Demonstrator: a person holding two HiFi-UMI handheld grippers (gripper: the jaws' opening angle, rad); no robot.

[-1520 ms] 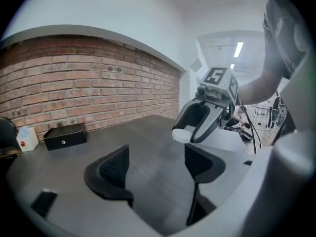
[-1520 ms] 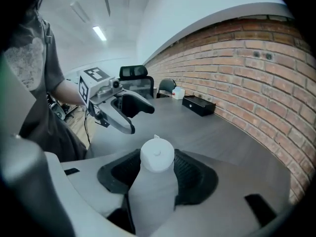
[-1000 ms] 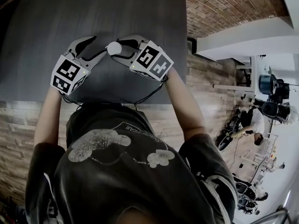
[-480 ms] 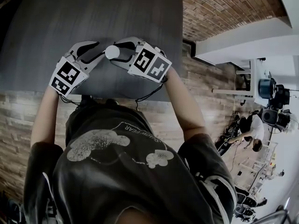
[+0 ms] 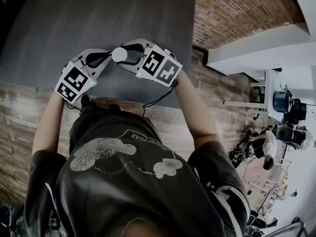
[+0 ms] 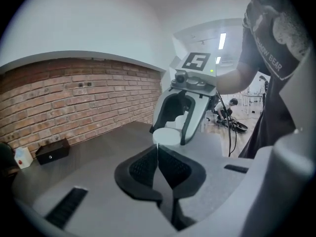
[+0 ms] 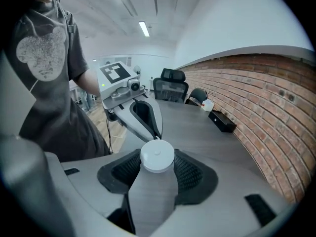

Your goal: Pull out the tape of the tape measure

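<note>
A round white tape measure (image 5: 119, 54) is held just above the dark table (image 5: 59, 23) with my right gripper (image 5: 120, 55) shut on its sides; in the right gripper view the tape measure (image 7: 157, 157) sits between the black pads. My left gripper (image 5: 105, 57) meets it from the left. Its jaws have just been closing and now stand shut. In the left gripper view a thin white strip of tape (image 6: 157, 154) runs from the tape measure (image 6: 167, 135) down between the closed pads (image 6: 143, 169). Only a short bit of tape shows.
A small black box (image 6: 52, 151) and a white bottle (image 6: 22, 157) stand at the table's far edge by the brick wall (image 6: 74, 98). An office chair (image 7: 170, 90) stands beyond the table's end. Both grippers hover near the table's near edge (image 5: 123, 100), close to the person's body.
The left gripper's jaws, open a second ago, have closed at the tape measure's rim. Both grippers have drifted together toward the table's near edge.
</note>
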